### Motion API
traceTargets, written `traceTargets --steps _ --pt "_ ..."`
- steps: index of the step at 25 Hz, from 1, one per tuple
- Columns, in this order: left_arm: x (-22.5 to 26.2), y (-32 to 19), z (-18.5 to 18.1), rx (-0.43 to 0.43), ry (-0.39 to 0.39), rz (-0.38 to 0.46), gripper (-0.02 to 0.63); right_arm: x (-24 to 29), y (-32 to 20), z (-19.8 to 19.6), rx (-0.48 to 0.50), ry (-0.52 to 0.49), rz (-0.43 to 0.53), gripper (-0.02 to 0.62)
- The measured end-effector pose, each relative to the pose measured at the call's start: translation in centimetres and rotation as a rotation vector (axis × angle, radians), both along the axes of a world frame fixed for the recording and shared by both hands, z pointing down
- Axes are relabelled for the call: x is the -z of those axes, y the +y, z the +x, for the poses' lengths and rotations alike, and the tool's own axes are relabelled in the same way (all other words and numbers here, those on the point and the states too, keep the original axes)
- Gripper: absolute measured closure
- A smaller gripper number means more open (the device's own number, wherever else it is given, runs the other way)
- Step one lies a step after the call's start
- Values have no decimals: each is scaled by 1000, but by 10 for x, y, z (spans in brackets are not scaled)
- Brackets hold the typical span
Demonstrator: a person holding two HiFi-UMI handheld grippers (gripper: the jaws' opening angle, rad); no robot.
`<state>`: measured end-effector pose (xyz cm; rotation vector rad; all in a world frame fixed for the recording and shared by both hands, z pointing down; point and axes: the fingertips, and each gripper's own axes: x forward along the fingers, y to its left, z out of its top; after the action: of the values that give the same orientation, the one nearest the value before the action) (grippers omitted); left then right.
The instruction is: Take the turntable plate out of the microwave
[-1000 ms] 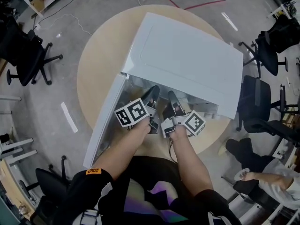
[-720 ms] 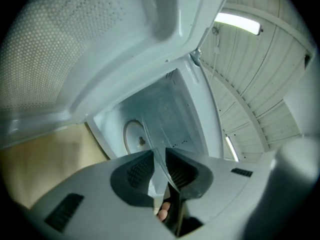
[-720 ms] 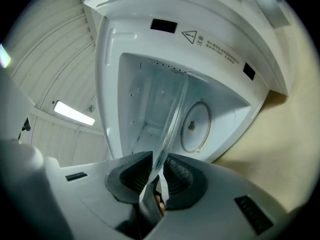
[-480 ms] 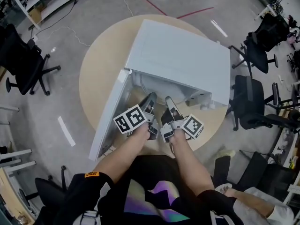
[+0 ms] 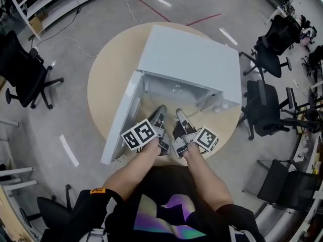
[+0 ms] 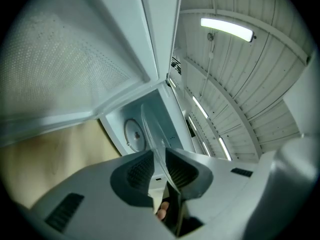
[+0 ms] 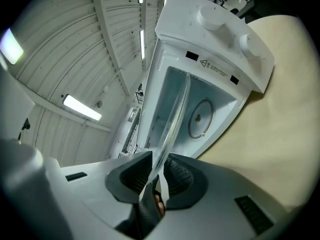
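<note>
Because the turntable plate (image 6: 151, 134) is clear glass, the head view barely shows it. Only the two gripper views catch it, edge-on, as a thin pale line. Whether its far rim is inside the cavity cannot be told. There is one plate, one microwave (image 5: 187, 59) with its door (image 5: 120, 120) swung wide, one round table (image 5: 106, 69), and two knobs (image 7: 210, 15) on the panel. The left gripper (image 6: 159, 166) and right gripper (image 7: 158, 176) each pinch the plate's near rim, jaws closed down onto the glass. The plate hangs between them before the opening, its line running from the jaws toward the roller ring (image 7: 200, 118) on the cavity floor.
</note>
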<state>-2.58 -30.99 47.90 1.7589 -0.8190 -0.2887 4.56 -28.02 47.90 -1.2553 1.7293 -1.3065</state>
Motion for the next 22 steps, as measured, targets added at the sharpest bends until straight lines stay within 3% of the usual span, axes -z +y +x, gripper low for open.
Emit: traceTargets --steps 11,22 --pt "6 44 -5 50 -25 17 492 15 37 -10 118 -43 49 522" --pt "2 129 5 147 -70 4 489 -6 116 9 230 -5 -16 520"
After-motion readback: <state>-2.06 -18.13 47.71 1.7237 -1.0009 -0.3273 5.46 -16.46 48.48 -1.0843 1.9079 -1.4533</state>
